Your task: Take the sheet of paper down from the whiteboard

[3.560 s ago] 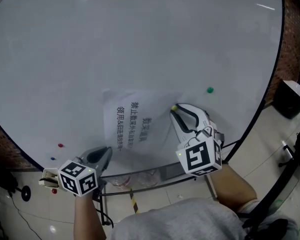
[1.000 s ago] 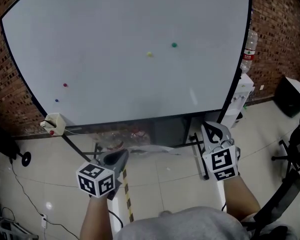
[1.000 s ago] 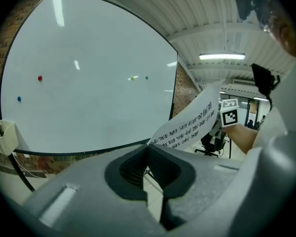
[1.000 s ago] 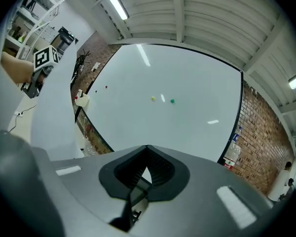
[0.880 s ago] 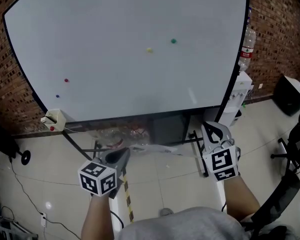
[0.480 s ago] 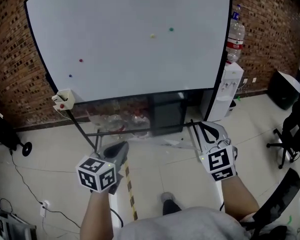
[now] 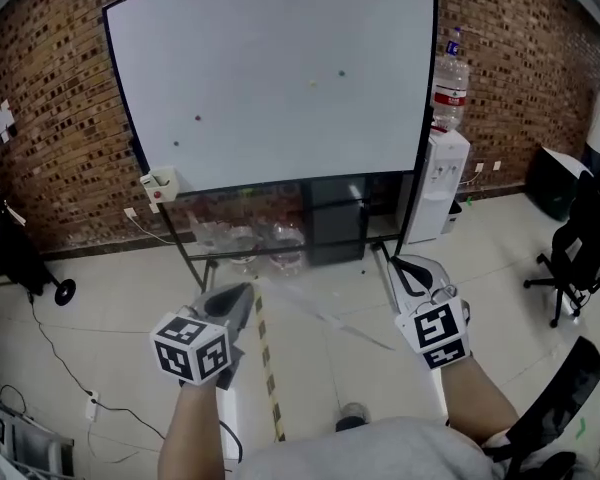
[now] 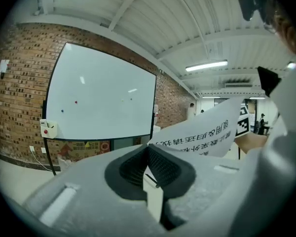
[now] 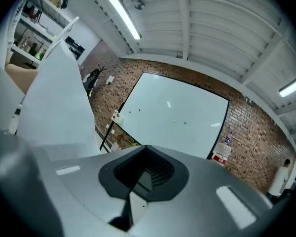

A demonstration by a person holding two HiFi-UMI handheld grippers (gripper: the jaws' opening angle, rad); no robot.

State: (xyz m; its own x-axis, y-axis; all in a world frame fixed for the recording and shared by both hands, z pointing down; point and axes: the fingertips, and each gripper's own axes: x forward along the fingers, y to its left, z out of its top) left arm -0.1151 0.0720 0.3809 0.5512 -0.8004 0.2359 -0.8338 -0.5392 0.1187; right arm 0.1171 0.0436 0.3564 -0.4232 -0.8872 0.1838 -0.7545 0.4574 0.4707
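The whiteboard (image 7: 270,68) stands far ahead on its frame, bare but for small magnets. The sheet of paper (image 7: 325,320) is off the board and stretches nearly edge-on between my two grippers, over the floor. My left gripper (image 7: 242,294) is shut on its left edge; the printed sheet (image 8: 202,132) fans out to the right in the left gripper view. In the right gripper view the blank back of the sheet (image 9: 59,102) rises to the left. My right gripper (image 7: 405,265) grips the other edge, its jaws just beginning to ease open with the paper still between the pads.
A water dispenser (image 7: 445,183) stands right of the board, an office chair (image 7: 580,258) farther right. A small white box (image 7: 160,186) hangs at the board's lower left, with clutter (image 7: 245,238) under the board. Striped tape (image 7: 270,378) runs along the tiled floor.
The view has backed away from the whiteboard, which now looks smaller and farther off. Both grippers came back with the sheet held between them.
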